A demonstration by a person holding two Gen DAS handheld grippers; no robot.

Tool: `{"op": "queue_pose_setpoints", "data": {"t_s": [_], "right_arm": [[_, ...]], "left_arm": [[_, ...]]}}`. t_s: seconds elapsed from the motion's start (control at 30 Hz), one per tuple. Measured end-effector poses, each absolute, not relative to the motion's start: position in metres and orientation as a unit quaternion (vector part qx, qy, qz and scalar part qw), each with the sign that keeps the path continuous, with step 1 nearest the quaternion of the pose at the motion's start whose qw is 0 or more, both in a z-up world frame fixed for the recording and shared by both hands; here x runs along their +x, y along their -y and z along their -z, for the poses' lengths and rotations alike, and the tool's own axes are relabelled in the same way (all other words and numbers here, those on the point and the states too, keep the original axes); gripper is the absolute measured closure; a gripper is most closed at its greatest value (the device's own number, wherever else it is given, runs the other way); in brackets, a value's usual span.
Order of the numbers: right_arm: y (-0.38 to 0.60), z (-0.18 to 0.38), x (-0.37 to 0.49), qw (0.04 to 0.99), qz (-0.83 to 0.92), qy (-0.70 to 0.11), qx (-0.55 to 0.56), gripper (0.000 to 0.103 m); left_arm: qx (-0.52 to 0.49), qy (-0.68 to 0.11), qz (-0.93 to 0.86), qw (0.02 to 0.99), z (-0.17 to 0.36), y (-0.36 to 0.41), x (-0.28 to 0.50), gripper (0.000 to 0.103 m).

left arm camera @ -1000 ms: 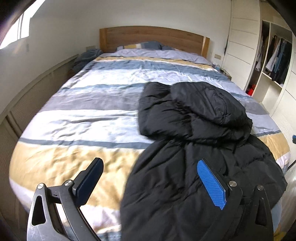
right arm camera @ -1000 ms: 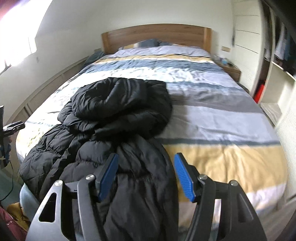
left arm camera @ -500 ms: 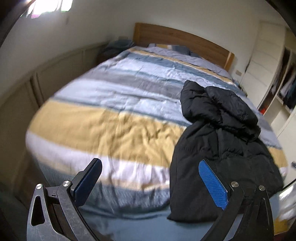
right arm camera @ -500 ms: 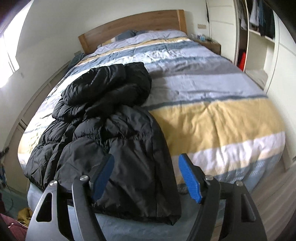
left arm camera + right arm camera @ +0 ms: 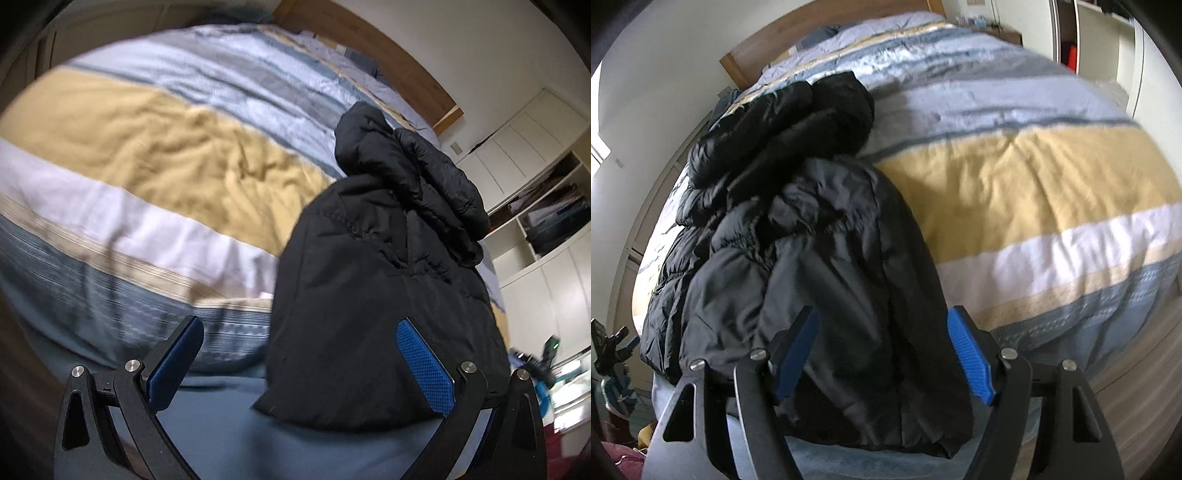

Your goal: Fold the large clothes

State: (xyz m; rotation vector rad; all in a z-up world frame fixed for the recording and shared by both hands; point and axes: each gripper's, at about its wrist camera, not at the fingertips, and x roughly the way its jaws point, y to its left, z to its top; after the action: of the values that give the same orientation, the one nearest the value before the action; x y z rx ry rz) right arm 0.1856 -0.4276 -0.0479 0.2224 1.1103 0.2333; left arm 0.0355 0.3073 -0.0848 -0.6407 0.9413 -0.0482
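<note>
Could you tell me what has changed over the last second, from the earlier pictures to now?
Both grippers dropped low and closed in on the foot of the bed: the left gripper near the jacket's hanging hem corner, the right gripper right at the hem. Nothing was gripped; both are open as before. The jacket lies bunched as it was, draped over the bed's edge.

The jacket (image 5: 376, 295) lies on the bed (image 5: 155, 155), bunched up at the foot end with its hem hanging over the edge. Headboard (image 5: 827, 40) is at the far end from the jacket. In the left view the wardrobe (image 5: 546, 206) sits right of the bed, and the jacket is on the wardrobe side.
</note>
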Motion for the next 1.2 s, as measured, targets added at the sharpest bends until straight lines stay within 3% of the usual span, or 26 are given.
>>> {"op": "queue_pose_setpoints", "data": {"t_s": [0.37, 0.73, 0.93, 1.1, 1.2], "right_arm": [[0.459, 0.11, 0.189, 0.789, -0.152, -0.557, 0.208, 0.026], [0.448, 0.141, 0.195, 0.718, -0.272, -0.584, 0.265, 0.025], [0.446, 0.137, 0.19, 0.708, -0.311, -0.57, 0.278, 0.025], [0.444, 0.13, 0.187, 0.714, -0.326, -0.555, 0.274, 0.026], [0.44, 0.127, 0.189, 0.723, -0.326, -0.547, 0.268, 0.027]], "left_arm": [[-0.4, -0.506, 0.073, 0.761, 0.145, -0.283, 0.065, 0.001], [-0.416, -0.502, 0.082, 0.754, 0.135, -0.258, 0.058, 0.001], [-0.434, -0.484, 0.065, 0.757, 0.131, -0.252, 0.056, 0.021], [-0.44, -0.474, 0.056, 0.761, 0.127, -0.25, 0.054, 0.046], [-0.435, -0.473, 0.052, 0.764, 0.124, -0.247, 0.056, 0.055]]}}
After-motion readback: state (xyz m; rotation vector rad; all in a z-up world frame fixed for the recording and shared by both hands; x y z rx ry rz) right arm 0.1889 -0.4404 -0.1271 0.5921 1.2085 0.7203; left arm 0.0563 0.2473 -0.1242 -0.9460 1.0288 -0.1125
